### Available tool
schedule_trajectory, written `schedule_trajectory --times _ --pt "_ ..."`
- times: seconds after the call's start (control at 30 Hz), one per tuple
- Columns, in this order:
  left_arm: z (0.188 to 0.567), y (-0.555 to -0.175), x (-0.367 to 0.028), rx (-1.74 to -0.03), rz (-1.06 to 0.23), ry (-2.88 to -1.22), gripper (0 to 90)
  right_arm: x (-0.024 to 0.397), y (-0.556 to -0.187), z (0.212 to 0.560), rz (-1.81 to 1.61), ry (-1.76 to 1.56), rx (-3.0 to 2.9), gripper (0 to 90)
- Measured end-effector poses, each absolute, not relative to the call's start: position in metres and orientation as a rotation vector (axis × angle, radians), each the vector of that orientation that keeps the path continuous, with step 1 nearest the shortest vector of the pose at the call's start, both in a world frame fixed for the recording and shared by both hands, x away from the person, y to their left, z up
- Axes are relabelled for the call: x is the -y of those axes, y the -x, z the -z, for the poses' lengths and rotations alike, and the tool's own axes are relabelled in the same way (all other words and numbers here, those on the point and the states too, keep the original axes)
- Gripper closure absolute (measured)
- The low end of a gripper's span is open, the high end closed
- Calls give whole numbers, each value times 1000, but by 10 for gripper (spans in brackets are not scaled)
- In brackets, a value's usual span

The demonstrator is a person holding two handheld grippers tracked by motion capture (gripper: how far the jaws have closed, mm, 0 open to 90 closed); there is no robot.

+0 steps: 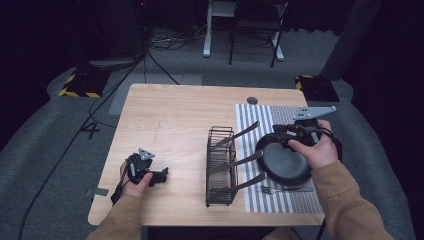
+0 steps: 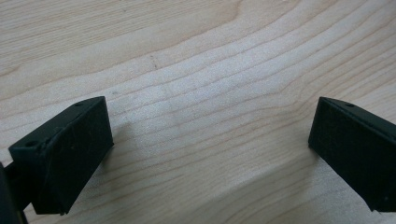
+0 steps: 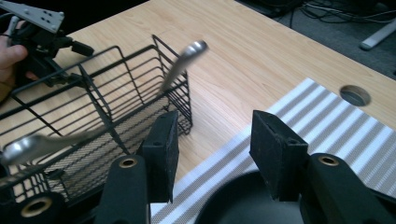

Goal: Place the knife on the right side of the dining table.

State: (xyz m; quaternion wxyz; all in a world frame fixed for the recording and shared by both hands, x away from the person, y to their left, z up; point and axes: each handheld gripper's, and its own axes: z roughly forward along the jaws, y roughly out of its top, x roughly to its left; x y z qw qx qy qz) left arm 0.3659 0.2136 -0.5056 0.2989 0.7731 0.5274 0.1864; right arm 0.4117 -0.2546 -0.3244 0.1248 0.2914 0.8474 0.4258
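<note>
Right hand-held gripper (image 3: 212, 149), jaws half spread and pinching nothing, is hovering over the round black metal plate's (image 1: 283, 162) rim at the frame's lower right, needing squarer alignment before closing on that edge.

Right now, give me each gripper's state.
Left gripper: open, nothing between the jaws, just above the table.
Right gripper: open, holding nothing, above the rim of the dark plate.
</note>
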Motion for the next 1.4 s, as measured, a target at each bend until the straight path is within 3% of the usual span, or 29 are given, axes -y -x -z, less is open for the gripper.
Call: schedule_trajectory --times 0.53,0.83,1.13,1.4 --pt "506 -366 -214 -1400 -495 -2053 0 222 -431 313 -1204 -850 -2537 580" --pt "506 -366 -214 -1400 -494 -2054 0 216 -436 314 -1198 -857 -2577 643" --pt "506 -366 -214 -1400 -495 -2053 0 211 -437 310 -1208 -806 -2588 785" --pt "506 -366 -214 -1400 -496 -2055 0 210 -438 307 -1200 -800 -2616 805"
